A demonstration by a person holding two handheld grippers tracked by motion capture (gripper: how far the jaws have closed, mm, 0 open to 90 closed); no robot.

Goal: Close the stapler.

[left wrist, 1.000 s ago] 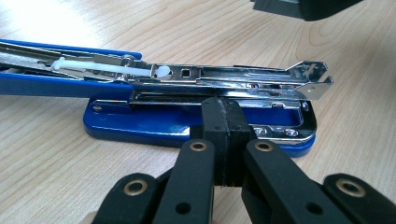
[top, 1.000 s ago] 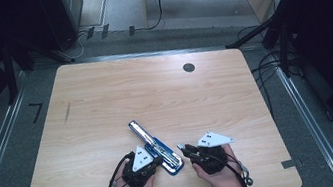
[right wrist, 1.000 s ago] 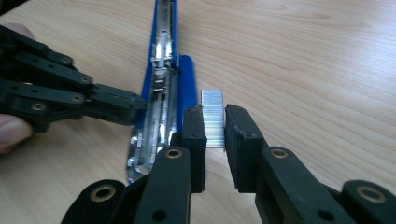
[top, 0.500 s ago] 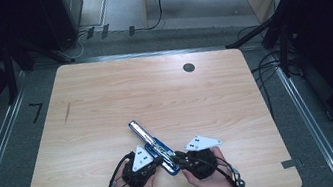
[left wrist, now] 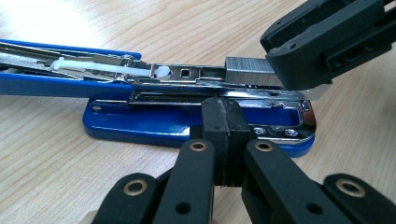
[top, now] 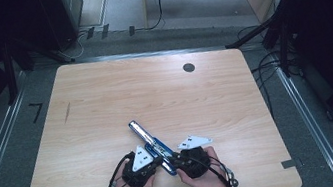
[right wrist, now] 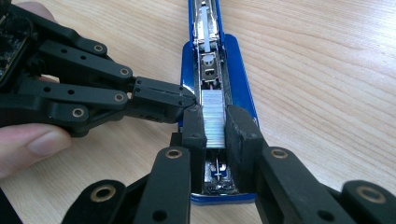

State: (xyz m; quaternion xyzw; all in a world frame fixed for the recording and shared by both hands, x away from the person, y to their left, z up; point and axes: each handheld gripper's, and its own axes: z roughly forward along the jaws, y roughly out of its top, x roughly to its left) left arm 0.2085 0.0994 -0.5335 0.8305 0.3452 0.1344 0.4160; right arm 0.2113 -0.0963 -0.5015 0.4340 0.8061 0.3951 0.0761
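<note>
Pale wood tabletop [top: 107,113] near my edge carries the opened blue stapler [top: 151,146]. I keep my right gripper [right wrist: 214,128] clamped on the staple strip [right wrist: 213,122], lowering it into the magazine channel, while my left gripper [left wrist: 226,119], jaws shut empty, presses the base steady (its tip hides that contact). Beyond, the stapler's far arm is cut off

No lettering, brand name, label or number can be read anywhere. The blue stapler with its bright metal magazine [left wrist: 196,100] carries no legible marking, nor does the strip of silver staples [right wrist: 213,119]. The pale wooden table top [top: 106,108] bears a short dark streak and a round black spot, neither of them a readable sign. A dark angular mark lies on the grey floor [top: 36,112] left of the table; it spells nothing I can make out.
</note>
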